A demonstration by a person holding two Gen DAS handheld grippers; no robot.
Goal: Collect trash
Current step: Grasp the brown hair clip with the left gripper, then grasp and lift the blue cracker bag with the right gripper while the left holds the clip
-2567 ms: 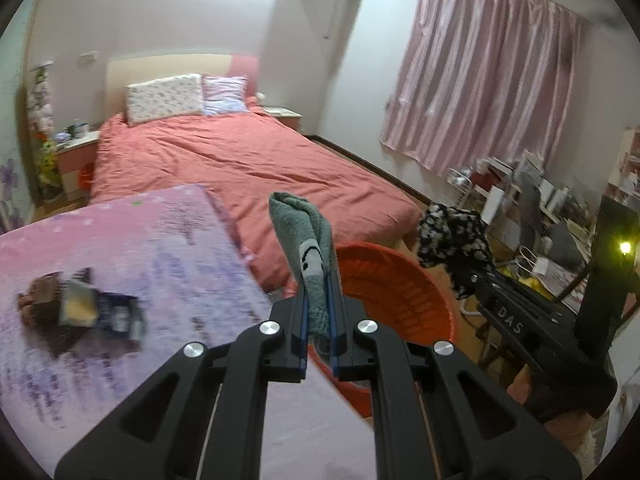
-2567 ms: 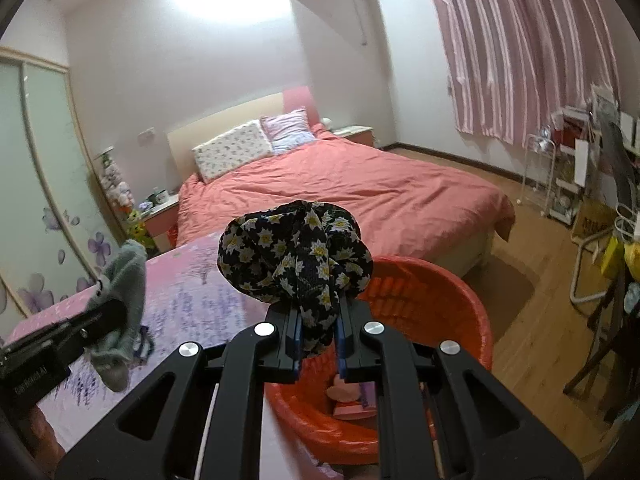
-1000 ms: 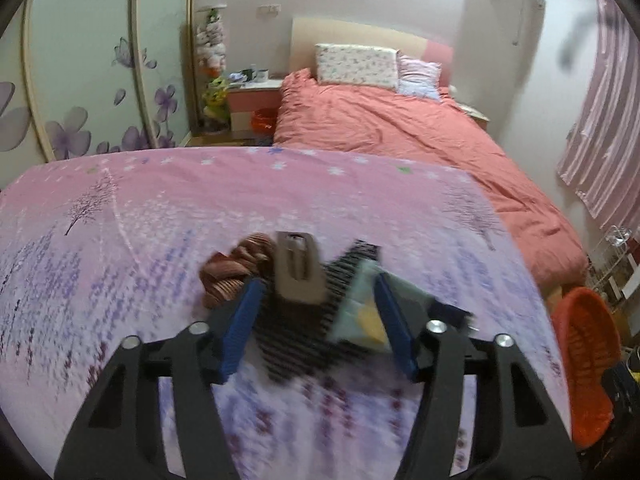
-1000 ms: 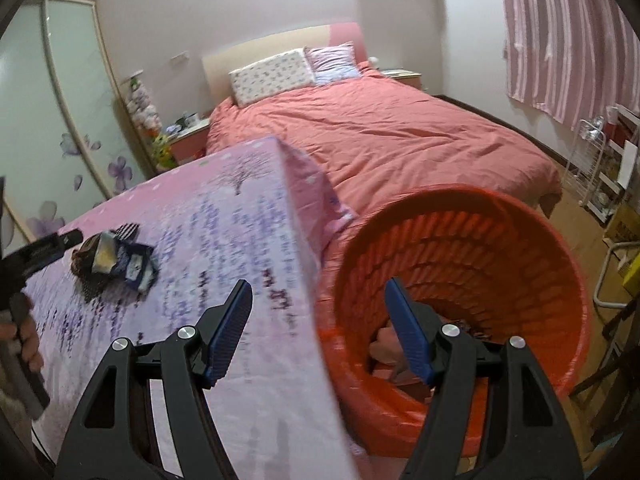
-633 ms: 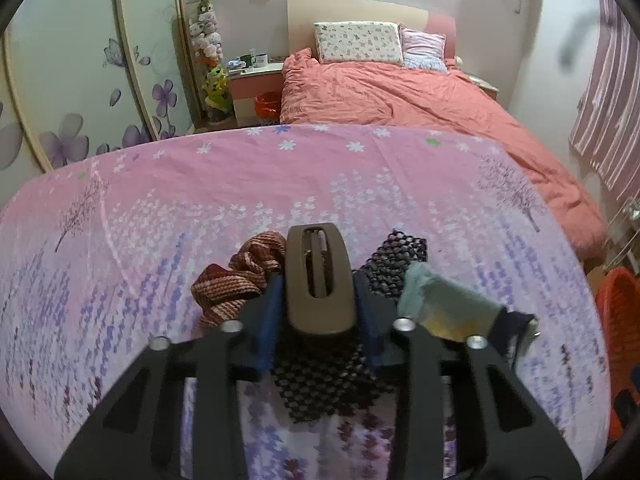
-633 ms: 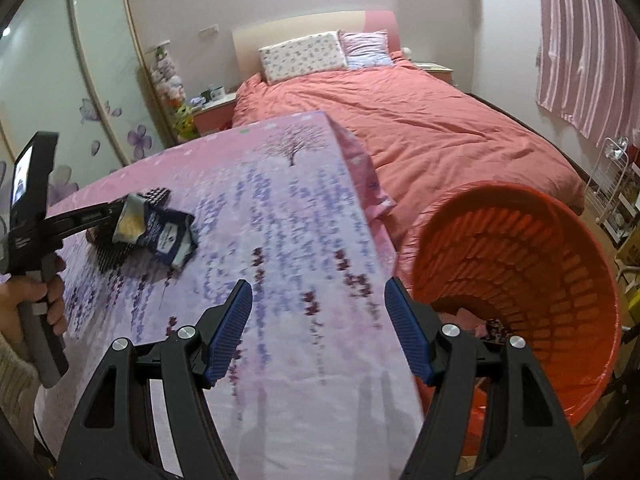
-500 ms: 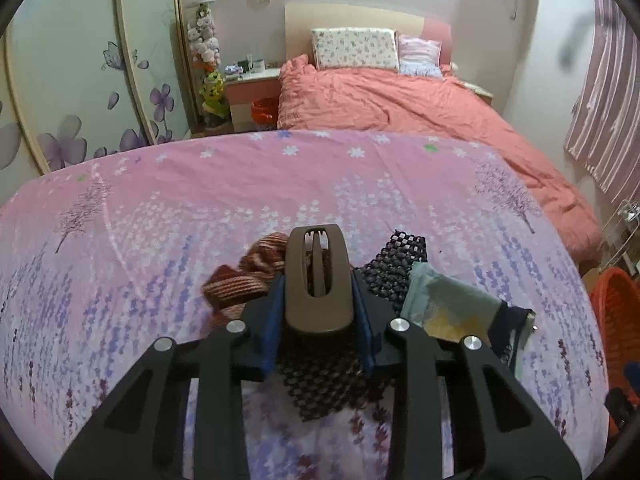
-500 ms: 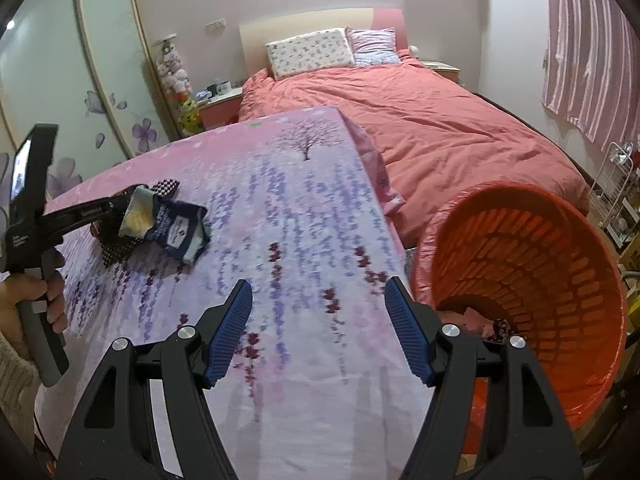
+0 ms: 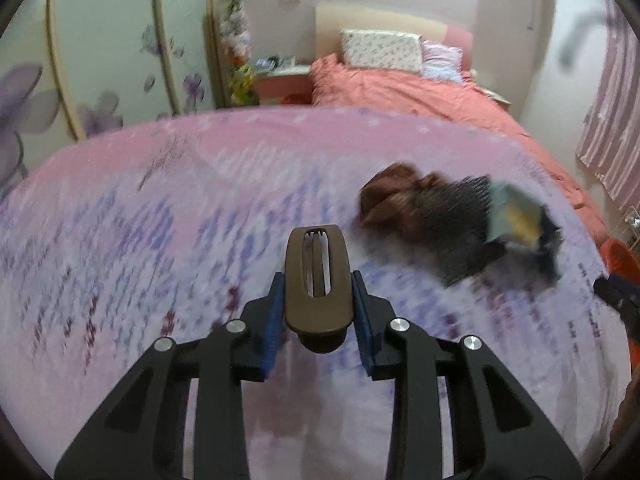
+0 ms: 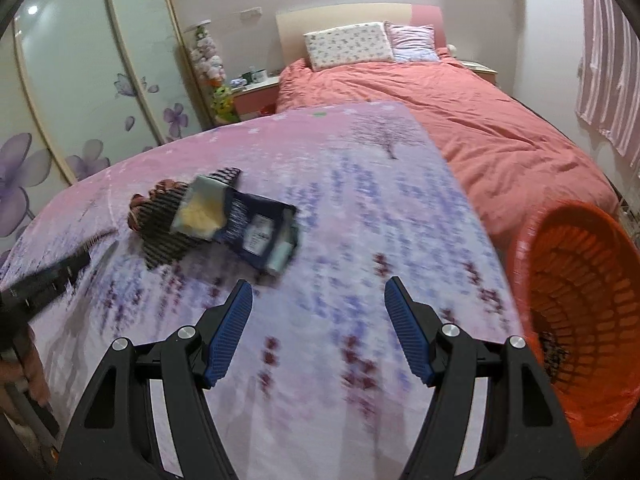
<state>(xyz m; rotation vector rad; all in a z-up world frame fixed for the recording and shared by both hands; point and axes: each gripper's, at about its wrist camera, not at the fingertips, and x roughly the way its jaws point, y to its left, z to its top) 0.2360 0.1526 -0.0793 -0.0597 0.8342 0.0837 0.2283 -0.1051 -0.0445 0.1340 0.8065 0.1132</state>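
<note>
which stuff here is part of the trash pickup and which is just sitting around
Part of the job:
- brown plastic hair clip, held in the left gripper
- dark blue packet on the pink floral table cover
- black-and-white checked cloth
- reddish-brown striped cloth
- orange plastic basket
- right gripper, open

Just lying about:
- coral bed quilt
- floral pillow
- pink striped curtain

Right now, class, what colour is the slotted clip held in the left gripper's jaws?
Brown: the clip shows best in the left wrist view.
</note>
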